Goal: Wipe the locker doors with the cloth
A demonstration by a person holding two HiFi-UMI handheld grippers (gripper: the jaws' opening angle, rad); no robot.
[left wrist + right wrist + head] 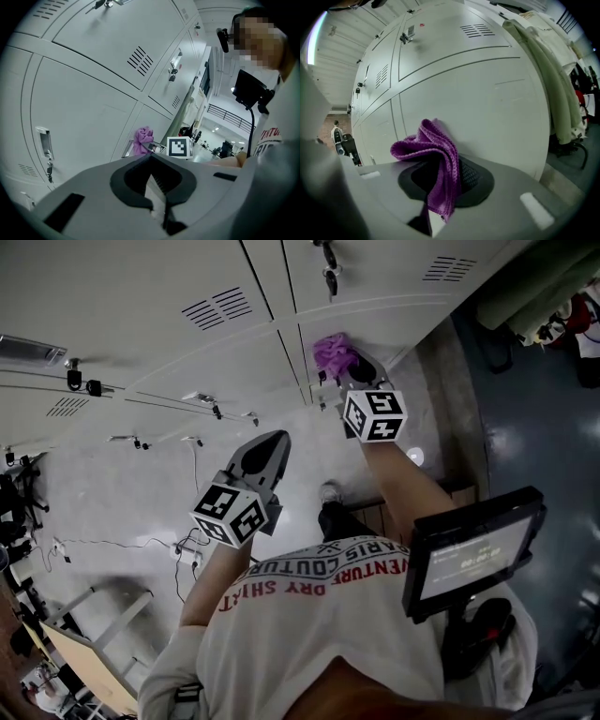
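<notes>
Left gripper [268, 441] is hovering near the locker doors [141, 296], jaws together, gripping nothing | right gripper [356, 371] is clamping the purple cloth [330, 352] | cloth is bunching against a lower door at the bank's right end

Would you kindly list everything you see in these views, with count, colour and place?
locker doors: many, pale grey, filling the wall ahead
cloth: one, purple, bunched at a lower locker door
keys: several, dark, hanging in door locks
coats: a few, cream, hanging right of the lockers
screen: one, black, on a mount by the person's chest
cables: a few, dark, on the pale floor
left gripper: one, grey, shut and empty, away from the doors
right gripper: one, grey, shut on the cloth
</notes>
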